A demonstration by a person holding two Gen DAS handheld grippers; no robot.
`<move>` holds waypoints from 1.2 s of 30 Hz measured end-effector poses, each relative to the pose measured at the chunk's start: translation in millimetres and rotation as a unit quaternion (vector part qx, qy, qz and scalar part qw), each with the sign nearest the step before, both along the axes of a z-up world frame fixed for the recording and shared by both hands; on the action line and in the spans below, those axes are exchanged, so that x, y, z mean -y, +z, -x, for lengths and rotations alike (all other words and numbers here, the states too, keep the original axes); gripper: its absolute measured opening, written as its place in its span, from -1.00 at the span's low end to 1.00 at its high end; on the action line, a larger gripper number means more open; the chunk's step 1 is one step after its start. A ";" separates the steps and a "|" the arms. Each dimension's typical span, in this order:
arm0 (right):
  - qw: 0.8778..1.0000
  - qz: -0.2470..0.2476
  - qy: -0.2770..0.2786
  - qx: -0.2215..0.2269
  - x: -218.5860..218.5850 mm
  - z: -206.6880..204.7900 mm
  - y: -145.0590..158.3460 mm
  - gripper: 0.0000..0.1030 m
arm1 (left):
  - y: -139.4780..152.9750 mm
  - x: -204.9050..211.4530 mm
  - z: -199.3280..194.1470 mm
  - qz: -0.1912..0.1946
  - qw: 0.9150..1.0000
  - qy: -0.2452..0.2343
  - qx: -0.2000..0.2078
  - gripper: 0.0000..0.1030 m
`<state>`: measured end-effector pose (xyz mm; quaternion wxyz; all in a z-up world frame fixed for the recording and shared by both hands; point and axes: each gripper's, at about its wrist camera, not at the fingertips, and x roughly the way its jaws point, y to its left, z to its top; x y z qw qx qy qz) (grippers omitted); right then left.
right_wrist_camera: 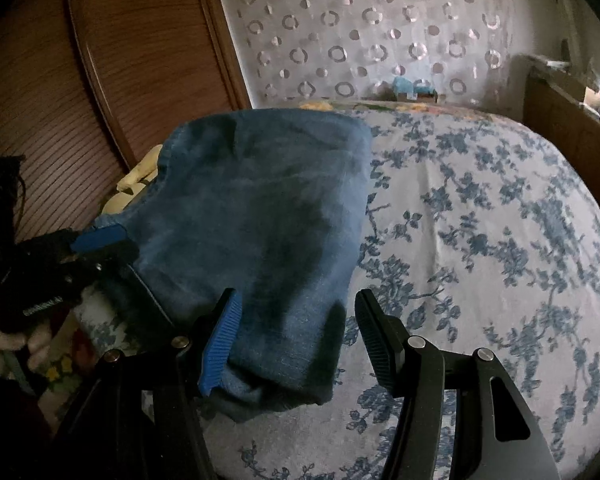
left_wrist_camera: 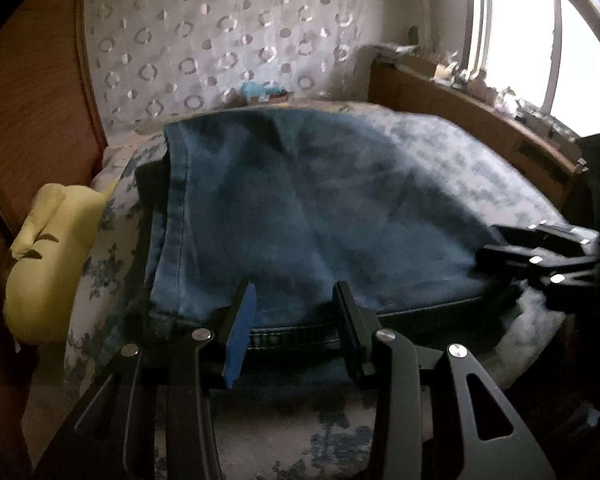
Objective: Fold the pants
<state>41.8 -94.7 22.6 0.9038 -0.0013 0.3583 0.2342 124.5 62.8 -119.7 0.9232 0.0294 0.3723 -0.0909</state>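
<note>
- The blue jeans [left_wrist_camera: 300, 208] lie folded into a compact block on the bed, on the floral bedspread [right_wrist_camera: 500, 220], toward its left side near the wooden sliding door [right_wrist_camera: 120, 60].
- In your right wrist view the block's long axis runs from the near edge of the bed away toward the patterned wall [right_wrist_camera: 380, 20]; its far end is a rounded fold, its near end a stack of darker layers.
- In your left wrist view a stitched seam runs down the left edge, and a darker stitched band lies along the near edge, crosswise to the view.
- Your left gripper [left_wrist_camera: 296, 320] is spread apart, its fingers straddling that near band; whether the pads touch the cloth, you cannot tell.
- Your right gripper [right_wrist_camera: 296, 336] is also spread apart, the near right corner of the jeans sitting between its fingers; the blue pad [right_wrist_camera: 220, 344] is against the denim, the black one clear of it.
- Each gripper shows in the other's view, at the side of the jeans.
- A yellow stuffed toy [left_wrist_camera: 48, 256] sits between the bed's left edge and the door.
- A wooden headboard shelf [left_wrist_camera: 460, 120] with small items runs under the bright window [left_wrist_camera: 540, 32].
</note>
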 end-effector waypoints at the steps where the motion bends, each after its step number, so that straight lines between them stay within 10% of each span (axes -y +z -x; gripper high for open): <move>1: 1.000 0.000 0.001 -0.003 -0.3 -0.7 -1.6 0.18 | -4.3 -0.8 -0.9 -0.003 1.000 0.003 -0.003 -0.21; 16: 1.000 0.020 0.003 -0.003 -10.6 -7.5 -12.8 0.15 | -9.0 -2.5 1.3 0.003 1.000 0.001 0.001 -0.21; 26: 1.000 -0.011 0.018 0.005 -10.5 -8.4 -2.3 -0.63 | -10.6 -1.0 1.5 0.003 1.000 0.001 0.004 -0.20; 36: 0.995 -0.024 0.051 0.083 -20.0 14.9 38.3 -0.69 | -5.5 5.1 5.6 0.006 1.000 0.002 -0.002 -0.20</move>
